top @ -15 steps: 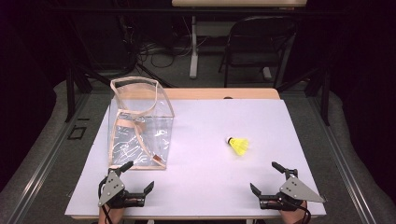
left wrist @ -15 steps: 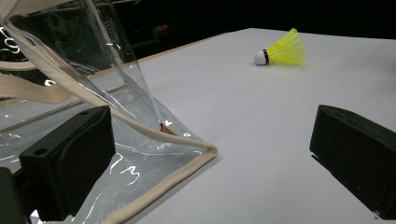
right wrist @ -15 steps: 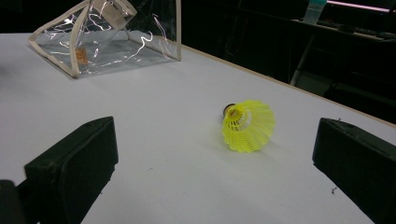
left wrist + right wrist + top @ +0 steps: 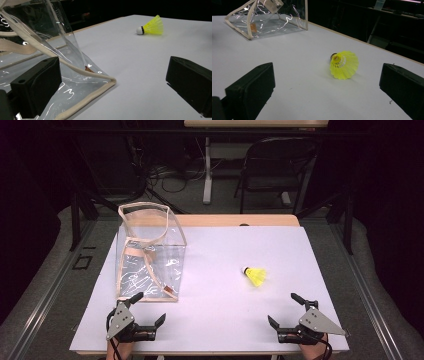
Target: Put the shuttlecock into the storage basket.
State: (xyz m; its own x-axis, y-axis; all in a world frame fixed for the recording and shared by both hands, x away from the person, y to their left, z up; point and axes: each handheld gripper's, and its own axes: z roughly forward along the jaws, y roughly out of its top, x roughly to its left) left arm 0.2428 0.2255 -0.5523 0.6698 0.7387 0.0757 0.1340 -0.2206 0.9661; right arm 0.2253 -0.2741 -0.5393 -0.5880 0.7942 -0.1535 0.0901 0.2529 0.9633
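Down at the near edge of the bench (image 4: 215, 330), both sets of fingers stand spread wide with nothing between them. Those of the left gripper (image 4: 143, 308) sit at about seven o'clock on the white top, one finger (image 4: 37, 87) just in front of the near lower corner of the clear plastic bag (image 4: 150, 255), which stands upright at about ten o'clock with its cloth-trimmed mouth open. Those of the right gripper (image 4: 286, 309) sit at about five o'clock and face the yellow shuttlecock (image 4: 256, 276), which lies on its side near them, right of centre, well apart from the bag.
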